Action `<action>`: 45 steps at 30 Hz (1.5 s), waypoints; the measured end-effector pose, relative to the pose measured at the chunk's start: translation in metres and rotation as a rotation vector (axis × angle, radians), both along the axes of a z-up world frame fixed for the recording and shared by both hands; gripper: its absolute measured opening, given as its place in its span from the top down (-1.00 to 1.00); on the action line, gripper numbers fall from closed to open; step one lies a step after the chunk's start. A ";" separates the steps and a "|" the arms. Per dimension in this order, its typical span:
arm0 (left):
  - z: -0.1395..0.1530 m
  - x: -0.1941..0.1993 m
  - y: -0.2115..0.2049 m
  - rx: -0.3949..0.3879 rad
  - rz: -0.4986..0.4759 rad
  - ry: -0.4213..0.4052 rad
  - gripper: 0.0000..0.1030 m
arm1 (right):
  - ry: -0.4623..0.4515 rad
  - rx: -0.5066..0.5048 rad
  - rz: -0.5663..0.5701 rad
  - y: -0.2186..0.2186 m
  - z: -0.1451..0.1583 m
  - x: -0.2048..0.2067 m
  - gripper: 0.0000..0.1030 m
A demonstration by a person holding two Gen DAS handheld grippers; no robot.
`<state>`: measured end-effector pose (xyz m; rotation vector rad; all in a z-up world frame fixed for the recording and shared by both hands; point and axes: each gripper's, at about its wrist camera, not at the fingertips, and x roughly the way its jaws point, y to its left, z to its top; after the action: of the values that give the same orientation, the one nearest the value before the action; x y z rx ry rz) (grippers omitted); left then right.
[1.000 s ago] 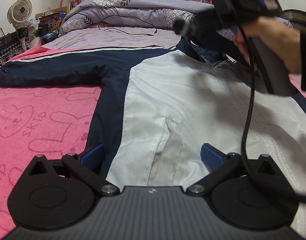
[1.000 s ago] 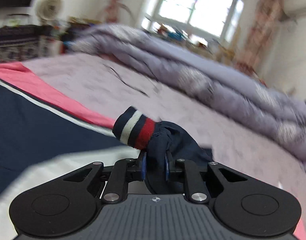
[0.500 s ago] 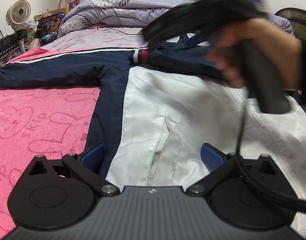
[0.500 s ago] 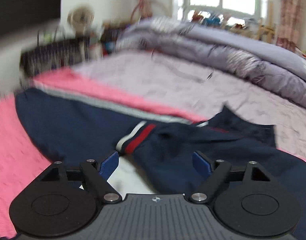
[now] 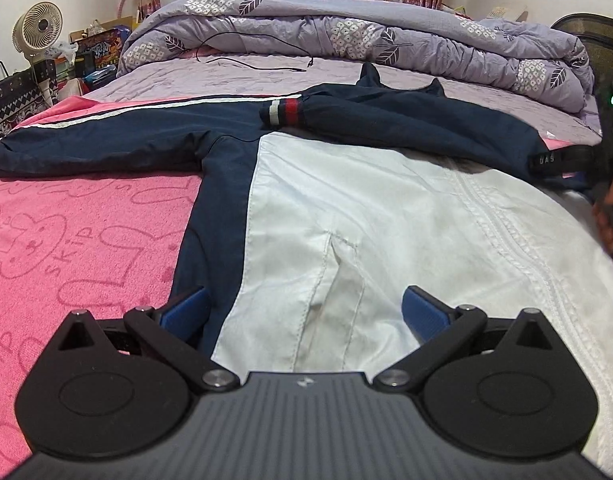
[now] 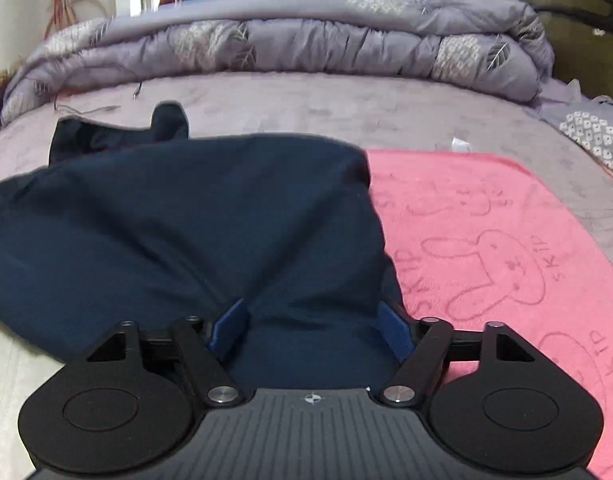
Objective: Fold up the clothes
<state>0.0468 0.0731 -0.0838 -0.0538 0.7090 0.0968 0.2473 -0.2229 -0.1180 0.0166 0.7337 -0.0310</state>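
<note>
A navy and white jacket (image 5: pixel 366 208) lies flat on a pink towel (image 5: pixel 66 240) on the bed. Its right sleeve is folded across the chest, the striped cuff (image 5: pixel 284 114) near the middle. The other sleeve (image 5: pixel 106 136) stretches out to the left. My left gripper (image 5: pixel 304 312) hovers open over the jacket's lower edge, nothing between its pads. My right gripper (image 6: pixel 312 332) is low over the navy shoulder fold (image 6: pixel 186 224) by the jacket's right edge. Its jaws are closing but still wide, with navy fabric between the pads and not pinched. A hand (image 5: pixel 610 200) holds it at the right edge of the left wrist view.
A rolled lilac quilt (image 5: pixel 346 36) lies across the far side of the bed, with a thin black cable (image 5: pixel 258 64) in front of it. A fan (image 5: pixel 36 32) and boxes stand at the far left. A dark chair back (image 5: pixel 594 40) rises at the right. Pink towel (image 6: pixel 486 240) lies bare right of the jacket.
My right gripper carried the cuff across the chest, let it go and opened, then swung right and down to the jacket's shoulder. The sleeve now lies folded. The left gripper stayed put.
</note>
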 end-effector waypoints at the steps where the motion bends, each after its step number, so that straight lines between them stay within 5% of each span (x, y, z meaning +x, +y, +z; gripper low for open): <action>1: 0.000 0.000 0.000 0.000 0.000 0.000 -1.00 | 0.007 -0.005 -0.006 0.000 0.004 0.001 -0.45; 6: 0.000 -0.001 0.000 -0.001 0.000 -0.003 -1.00 | -0.098 -0.084 0.080 0.038 0.034 -0.001 -0.43; 10: 0.000 -0.001 0.000 -0.003 0.000 -0.005 -1.00 | -0.155 0.036 0.262 0.088 0.055 0.013 -0.48; 14: 0.000 -0.002 0.000 -0.006 -0.001 -0.007 -1.00 | -0.142 0.127 0.454 0.163 0.058 0.037 -0.48; 18: 0.000 -0.002 0.001 -0.010 -0.002 -0.010 -1.00 | -0.030 0.035 0.546 0.240 0.032 0.055 -0.49; 20: 0.000 -0.002 0.001 -0.012 -0.002 -0.011 -1.00 | 0.019 0.040 0.540 0.253 0.014 0.058 -0.67; 24: 0.000 -0.002 0.001 -0.014 -0.002 -0.013 -1.00 | 0.053 0.129 0.561 0.226 0.033 0.059 -0.70; 26: 0.000 -0.002 0.001 -0.014 -0.002 -0.014 -1.00 | -0.028 0.178 0.506 0.192 0.052 0.053 -0.76; 29: 0.000 -0.002 0.001 -0.015 -0.002 -0.017 -1.00 | -0.144 0.200 0.357 0.126 0.067 0.051 -0.85; 32: 0.000 -0.002 0.000 -0.011 -0.002 -0.019 -1.00 | -0.180 0.082 0.150 0.067 0.064 0.063 -0.85; 35: 0.000 -0.001 0.000 -0.008 -0.002 -0.018 -1.00 | -0.151 0.054 -0.002 0.020 0.047 0.077 -0.85; 38: -0.001 -0.001 0.000 -0.006 -0.002 -0.019 -1.00 | 0.067 0.087 -0.035 -0.002 0.003 0.096 -1.00; 45: -0.001 -0.002 0.000 -0.004 -0.003 -0.020 -1.00 | 0.012 0.065 0.009 0.012 0.019 0.067 -0.97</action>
<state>0.0450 0.0730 -0.0845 -0.0577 0.6891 0.0922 0.3139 -0.2105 -0.0993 0.0753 0.7465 0.0009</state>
